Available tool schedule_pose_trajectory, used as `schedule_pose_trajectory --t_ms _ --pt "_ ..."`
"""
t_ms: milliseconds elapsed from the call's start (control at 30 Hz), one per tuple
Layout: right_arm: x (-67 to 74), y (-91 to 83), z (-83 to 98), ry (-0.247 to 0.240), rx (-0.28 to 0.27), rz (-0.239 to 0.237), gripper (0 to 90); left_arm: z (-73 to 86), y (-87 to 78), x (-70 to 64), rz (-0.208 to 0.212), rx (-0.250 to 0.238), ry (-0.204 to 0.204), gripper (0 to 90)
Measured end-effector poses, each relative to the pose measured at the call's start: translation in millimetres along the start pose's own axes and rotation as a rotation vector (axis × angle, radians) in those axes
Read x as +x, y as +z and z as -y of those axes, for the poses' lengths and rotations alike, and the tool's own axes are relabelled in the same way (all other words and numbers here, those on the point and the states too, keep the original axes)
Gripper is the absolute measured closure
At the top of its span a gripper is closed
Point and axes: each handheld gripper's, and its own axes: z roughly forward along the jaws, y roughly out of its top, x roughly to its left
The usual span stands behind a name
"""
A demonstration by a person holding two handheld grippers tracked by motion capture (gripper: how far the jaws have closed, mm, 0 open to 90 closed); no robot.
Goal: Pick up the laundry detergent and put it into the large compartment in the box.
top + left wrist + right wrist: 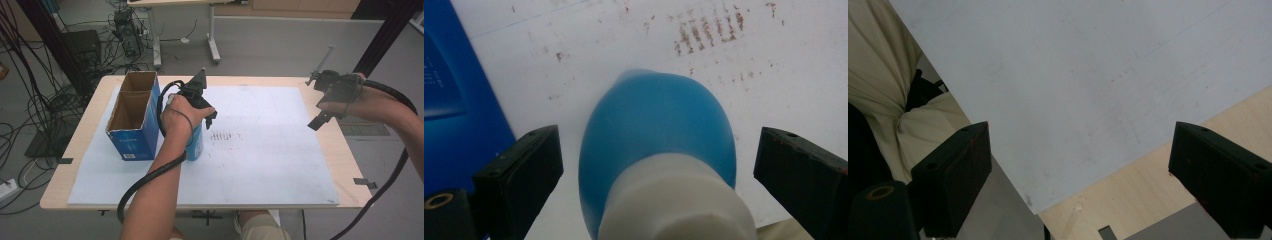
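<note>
Blue bottle (196,145): stands upright on the white sheet (260,165), left of the sheet's middle, just beside the right wall of the blue carton. In the left gripper view the bottle (659,120) has a blue body and a white cap (674,200) at the near end.

Left gripper (200,102): held above the bottle, pointing down at it. In the left gripper view its two black jaws stand apart, one on each side of the bottle's cap, with a clear gap between each jaw and the bottle; neither touches it.

Blue carton (135,140): open at the top, brown inside, split into two compartments, both bare as far as can be seen. Stands near the left edge of the sheet, toward the far left corner of the bench (90,150).

Right gripper (327,102): held in the air near the far right corner of the bench, well apart from the bottle. In the right gripper view its jaws stand wide apart with nothing between them, over the sheet's edge and bare wood.

Brown smudges (225,135): on the sheet just right of the bottle.
</note>
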Motion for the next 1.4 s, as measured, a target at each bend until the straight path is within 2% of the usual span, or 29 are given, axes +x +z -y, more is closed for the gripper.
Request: schedule_pose_trajectory --t_ms 600,1400 --pt "-1.2 0.5 1.1 0.003 -0.001 0.0 10.1 -2.8 2.1 -8.6 -0.047 0.01 0.017 6.3" --pt "-1.3 -0.4 1.3 0.007 -0.001 0.001 10.1 -2.0 3.3 -14.8 -0.068 0.01 0.033 6.6"
